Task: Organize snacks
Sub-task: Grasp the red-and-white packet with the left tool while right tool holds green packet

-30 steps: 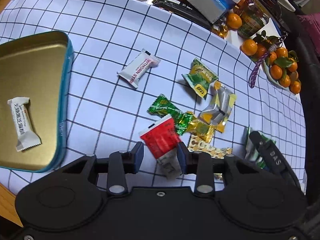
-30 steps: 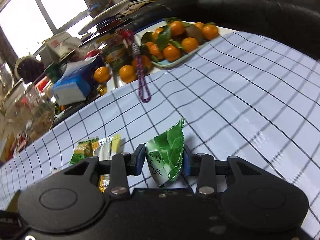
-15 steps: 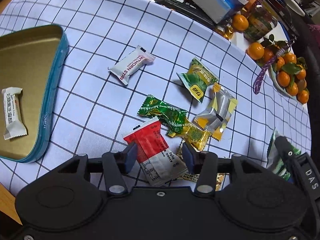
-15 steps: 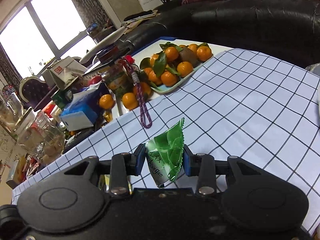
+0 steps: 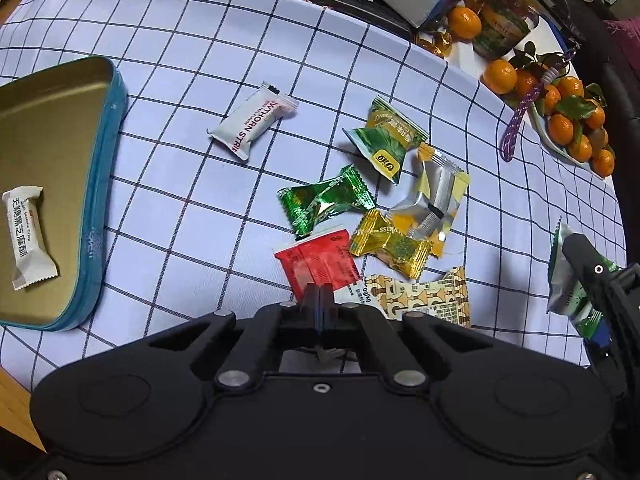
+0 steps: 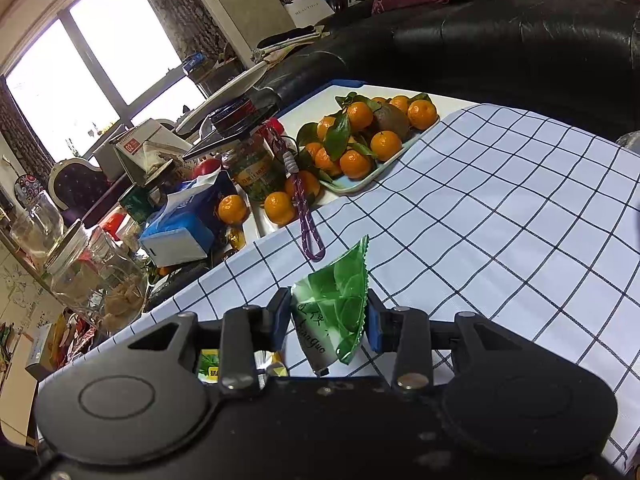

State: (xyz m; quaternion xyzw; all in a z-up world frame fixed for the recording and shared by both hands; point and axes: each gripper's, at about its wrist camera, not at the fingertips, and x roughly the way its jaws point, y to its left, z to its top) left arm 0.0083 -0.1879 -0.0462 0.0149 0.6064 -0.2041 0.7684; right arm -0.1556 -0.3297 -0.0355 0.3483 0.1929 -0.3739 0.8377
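My left gripper points steeply down and is shut on the near end of a red snack packet lying on the checked cloth. Around it lie a green candy, a yellow candy, a green-and-yellow packet, a silver-and-yellow packet, a beige patterned packet and a white hawthorn bar. At the left, an open teal tin holds one white bar. My right gripper is shut on a green packet, held above the cloth.
Behind the cloth stand a tray of tangerines, a blue tissue box, a labelled jar and glass jars. A purple cord lies over the cloth's edge. A black sofa runs along the far side.
My left jaws, open around the red packet before, have closed on its near end. The right gripper has risen a little and tilted up, still holding the green packet.
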